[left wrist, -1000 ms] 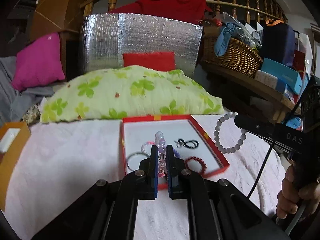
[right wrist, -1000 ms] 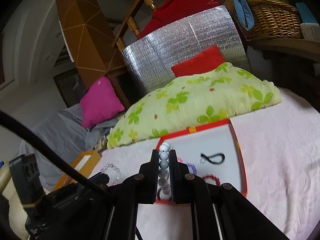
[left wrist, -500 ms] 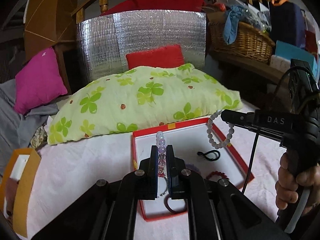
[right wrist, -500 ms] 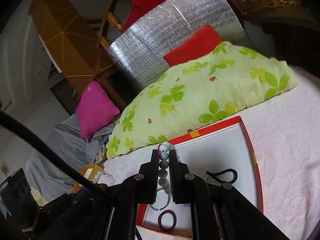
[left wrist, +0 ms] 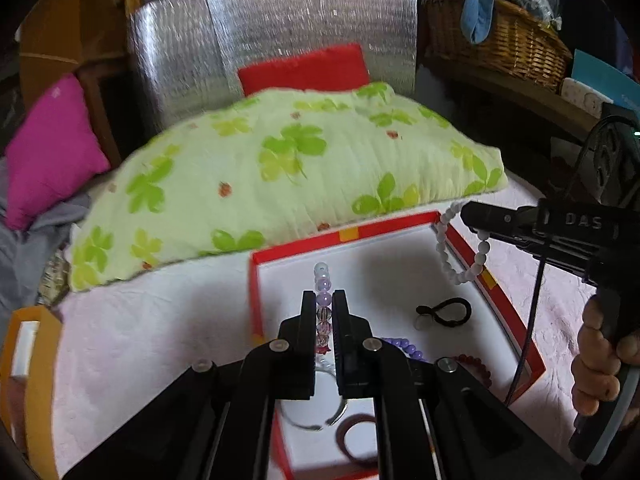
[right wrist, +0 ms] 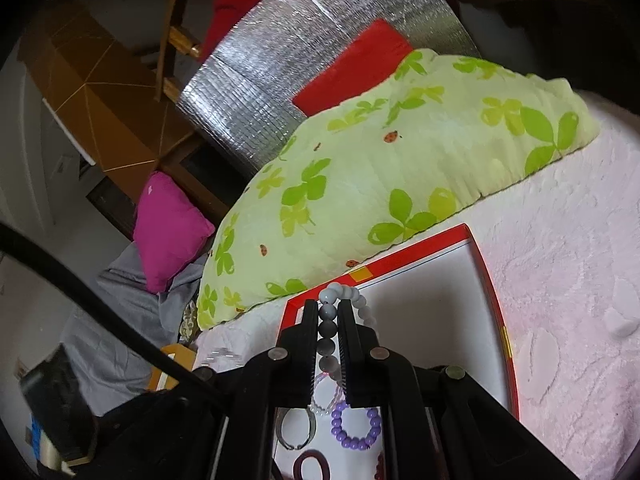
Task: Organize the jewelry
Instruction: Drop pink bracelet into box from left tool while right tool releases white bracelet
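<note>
A red tray [left wrist: 498,292] with a white floor lies on the pink bedspread; it also shows in the right wrist view [right wrist: 494,300]. My left gripper [left wrist: 324,300] is shut on a lilac and clear bead bracelet [left wrist: 322,280], held over the tray's left part. My right gripper [right wrist: 329,312] is shut on a white and grey bead bracelet [right wrist: 332,294], which hangs over the tray's far right corner in the left wrist view [left wrist: 460,248]. In the tray lie a black loop [left wrist: 446,312], a purple bead bracelet [right wrist: 356,426], a clear ring [right wrist: 296,428], a dark red band [left wrist: 356,436] and a red bead bracelet [left wrist: 476,364].
A green-leaf pillow [left wrist: 280,168] lies right behind the tray. An orange box [left wrist: 28,368] sits at the left on the bed. A wicker basket [left wrist: 504,40] stands on a shelf at the back right. A magenta cushion [left wrist: 48,148] is at the far left.
Both grippers have moved forward over the tray, each still holding its bracelet. The white bracelet now hangs over the tray's far right corner.
</note>
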A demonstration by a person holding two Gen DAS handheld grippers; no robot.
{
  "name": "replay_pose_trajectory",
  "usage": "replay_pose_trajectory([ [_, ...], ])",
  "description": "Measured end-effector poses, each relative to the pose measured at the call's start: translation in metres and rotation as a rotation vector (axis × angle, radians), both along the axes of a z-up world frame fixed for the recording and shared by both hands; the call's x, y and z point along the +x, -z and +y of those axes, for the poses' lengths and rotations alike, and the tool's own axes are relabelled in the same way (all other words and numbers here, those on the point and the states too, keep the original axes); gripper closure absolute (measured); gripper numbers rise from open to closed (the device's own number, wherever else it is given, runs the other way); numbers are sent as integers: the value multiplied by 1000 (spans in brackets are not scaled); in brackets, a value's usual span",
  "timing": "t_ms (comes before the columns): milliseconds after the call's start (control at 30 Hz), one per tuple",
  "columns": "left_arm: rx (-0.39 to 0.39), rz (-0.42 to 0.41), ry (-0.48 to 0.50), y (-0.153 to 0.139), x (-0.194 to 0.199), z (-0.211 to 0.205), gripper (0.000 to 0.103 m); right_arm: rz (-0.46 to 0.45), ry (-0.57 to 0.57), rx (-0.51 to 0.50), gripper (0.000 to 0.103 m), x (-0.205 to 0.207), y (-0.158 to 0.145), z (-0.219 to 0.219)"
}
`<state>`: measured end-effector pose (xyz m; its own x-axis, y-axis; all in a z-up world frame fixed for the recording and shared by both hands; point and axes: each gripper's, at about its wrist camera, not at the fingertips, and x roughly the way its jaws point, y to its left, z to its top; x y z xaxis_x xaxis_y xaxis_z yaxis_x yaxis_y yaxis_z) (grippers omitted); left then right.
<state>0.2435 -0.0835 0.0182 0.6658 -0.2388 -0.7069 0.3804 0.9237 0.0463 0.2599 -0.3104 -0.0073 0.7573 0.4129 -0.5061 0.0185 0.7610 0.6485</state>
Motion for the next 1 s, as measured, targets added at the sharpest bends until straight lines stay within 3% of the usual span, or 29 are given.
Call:
replay_pose_trajectory([
  [167,39,71,-4,25,34,-21,95,30,-4,-15,92,18,12,1],
  [300,-4,155,2,44,58,-34,95,67,-11,18,92,29,28,-4],
  [567,18,230,-25,77,77,-59,95,164,34,60,91,41,61,-25],
  [633,17,250,-26,80,78,-61,87,174,50,57,89,41,63,-30],
  [700,17,253,-32,77,74,-61,59,191,69,36,88,40,63,-35],
  [733,20,238,-35,74,71,-60,51,196,75,20,84,39,62,-36],
  [767,23,211,-39,68,65,-59,42,198,80,6,71,38,60,-37],
  [800,23,196,-40,64,63,-57,41,205,86,-3,61,36,58,-37],
  [833,21,186,-38,59,59,-55,41,214,93,-11,35,35,57,-38],
  [1000,18,161,-58,33,29,-39,37,149,85,-49,31,17,36,-38],
])
